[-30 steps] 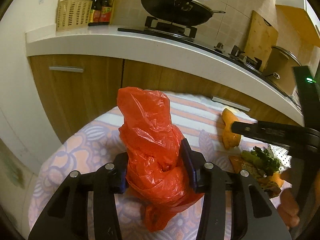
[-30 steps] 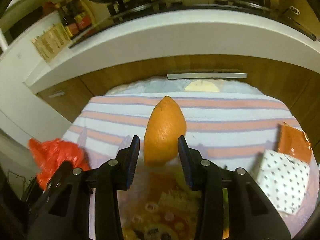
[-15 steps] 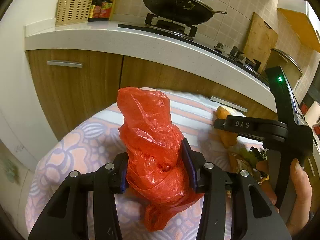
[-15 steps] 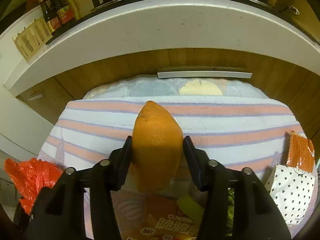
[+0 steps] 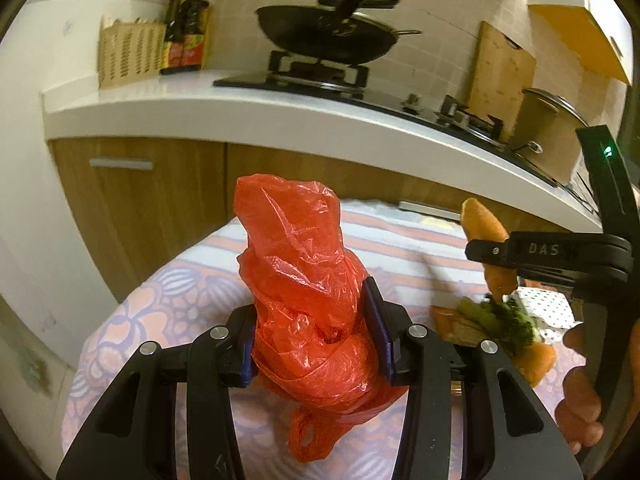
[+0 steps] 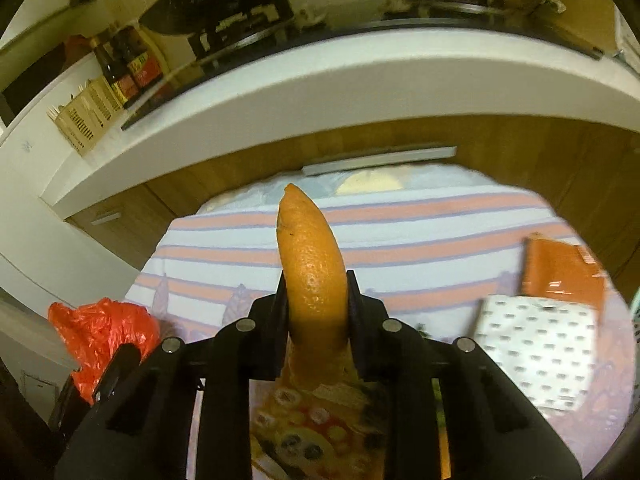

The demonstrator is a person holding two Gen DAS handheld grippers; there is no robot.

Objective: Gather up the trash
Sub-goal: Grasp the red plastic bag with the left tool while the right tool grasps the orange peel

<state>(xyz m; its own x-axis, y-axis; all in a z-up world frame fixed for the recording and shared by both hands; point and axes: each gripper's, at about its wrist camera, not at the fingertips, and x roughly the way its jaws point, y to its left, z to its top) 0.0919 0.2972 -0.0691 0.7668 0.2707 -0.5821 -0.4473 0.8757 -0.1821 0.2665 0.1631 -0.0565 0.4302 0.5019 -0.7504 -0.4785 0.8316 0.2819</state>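
peel [image 6: 314, 280]: light, stiff, curved; right gripper [image 6: 316, 300] clamped mid-length, tip ahead.
bag [image 5: 308, 280]: soft, crumpled, slippery; left gripper [image 5: 314, 328] pinching its bunched middle, mouth unopened.

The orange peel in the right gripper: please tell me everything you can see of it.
The orange peel is a curved, tapering strip with a pitted, glossy orange skin and a pointed tip. It stands roughly upright, pinched near its lower part between the two fingers of the right gripper, lifted above the striped cloth. Nothing else touches it.
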